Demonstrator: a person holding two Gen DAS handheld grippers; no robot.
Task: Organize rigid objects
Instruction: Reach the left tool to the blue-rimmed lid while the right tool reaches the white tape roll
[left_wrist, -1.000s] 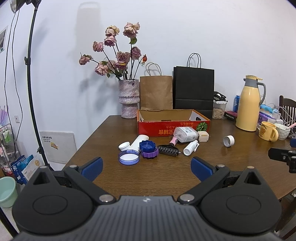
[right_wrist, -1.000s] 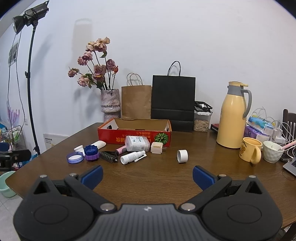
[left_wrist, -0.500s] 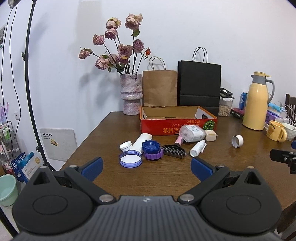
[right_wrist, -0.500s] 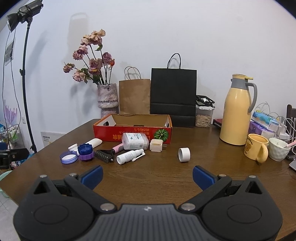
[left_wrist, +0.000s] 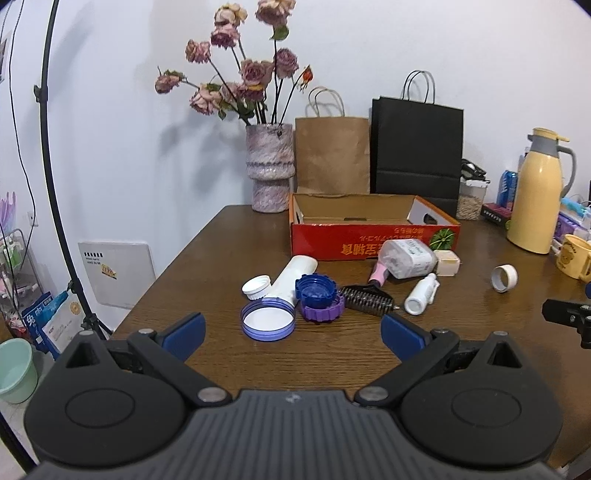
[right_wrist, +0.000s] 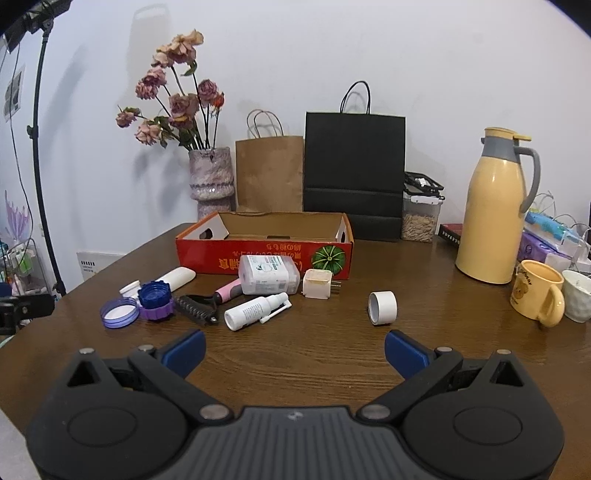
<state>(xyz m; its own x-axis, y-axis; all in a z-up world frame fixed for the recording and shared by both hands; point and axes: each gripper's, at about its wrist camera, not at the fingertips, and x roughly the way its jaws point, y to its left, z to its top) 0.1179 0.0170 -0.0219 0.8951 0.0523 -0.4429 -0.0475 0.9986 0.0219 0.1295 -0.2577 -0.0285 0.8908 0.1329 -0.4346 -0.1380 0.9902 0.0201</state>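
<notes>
An open red cardboard box (left_wrist: 373, 242) (right_wrist: 266, 253) stands mid-table with loose items in front of it: a clear purple lid (left_wrist: 268, 319) (right_wrist: 119, 313), a blue cap on a purple cap (left_wrist: 316, 290) (right_wrist: 155, 297), a white tube (left_wrist: 293, 275), a small white cap (left_wrist: 255, 287), a pink-handled black comb (left_wrist: 365, 295) (right_wrist: 207, 301), a clear box of swabs (left_wrist: 406, 257) (right_wrist: 268, 275), a white spray bottle (left_wrist: 421, 293) (right_wrist: 256, 311), a cream plug cube (left_wrist: 447, 263) (right_wrist: 317, 283) and a white tape roll (left_wrist: 504, 278) (right_wrist: 382, 308). My left gripper (left_wrist: 293, 334) and right gripper (right_wrist: 295, 349) are both open and empty, short of the items.
Behind the box stand a vase of dried roses (left_wrist: 269, 173), a brown paper bag (left_wrist: 332, 155) and a black paper bag (right_wrist: 352, 170). At the right are a yellow thermos (right_wrist: 493, 210), a yellow mug (right_wrist: 537, 297) and a white cup (right_wrist: 578, 295). A light stand (left_wrist: 55, 177) rises left of the table.
Both grippers have moved forward toward the table items, which now appear larger and nearer. Both stay open; nothing on the table has shifted.
</notes>
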